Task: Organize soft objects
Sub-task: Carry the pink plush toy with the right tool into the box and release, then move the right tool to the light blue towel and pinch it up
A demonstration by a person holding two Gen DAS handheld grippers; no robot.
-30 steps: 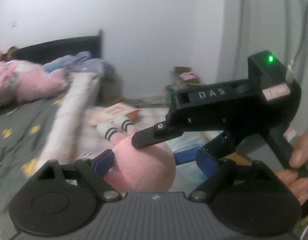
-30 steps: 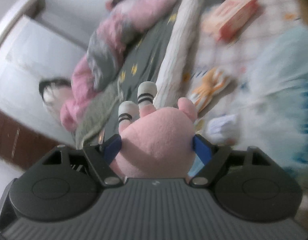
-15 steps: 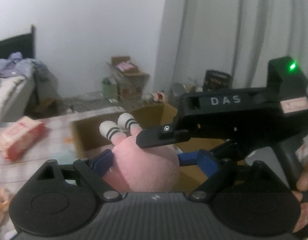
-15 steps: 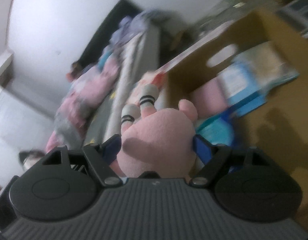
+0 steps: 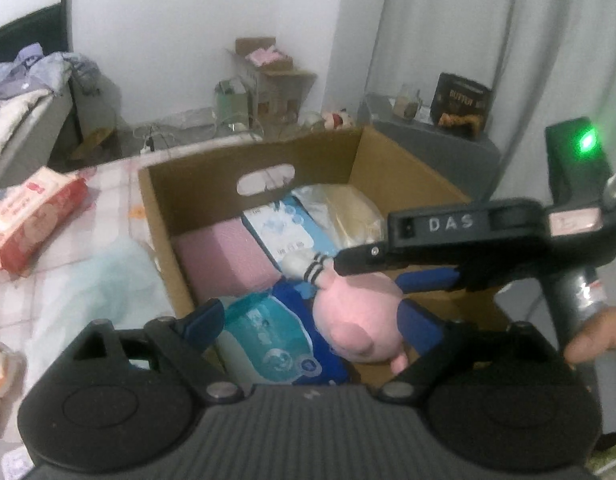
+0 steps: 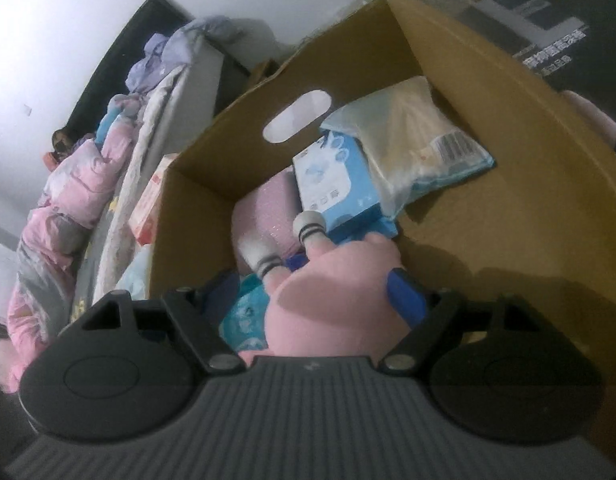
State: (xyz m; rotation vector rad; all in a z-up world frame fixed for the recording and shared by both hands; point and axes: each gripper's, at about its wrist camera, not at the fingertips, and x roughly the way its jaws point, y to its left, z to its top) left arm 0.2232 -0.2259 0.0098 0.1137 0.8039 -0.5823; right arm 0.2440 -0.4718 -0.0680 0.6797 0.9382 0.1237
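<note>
A pink plush (image 6: 331,300) with white striped-sock feet lies low inside the open cardboard box (image 6: 507,160), its feet on the packs there. My right gripper (image 6: 313,292) is around it and its jaws are opening. The right finger touches the plush, while the left finger (image 6: 224,292) stands apart from it. In the left wrist view the plush (image 5: 355,312) lies by the right finger of my left gripper (image 5: 311,322), which is open over the box (image 5: 252,160) and grips nothing. A pink pack (image 5: 224,256), a blue-white pack (image 5: 284,228), a clear bag (image 5: 347,208) and a teal pack (image 5: 268,332) fill the box.
A red-and-white tissue pack (image 5: 32,220) and a pale blue cloth (image 5: 108,280) lie on the checked cover left of the box. Pink bedding (image 6: 68,200) is piled on the bed beyond. A grey stand with a dark tin (image 5: 463,100) is behind the box.
Both grippers swung from over the bed to the cardboard box and sank into it with the plush. A gap has appeared between the right gripper's left finger and the plush.
</note>
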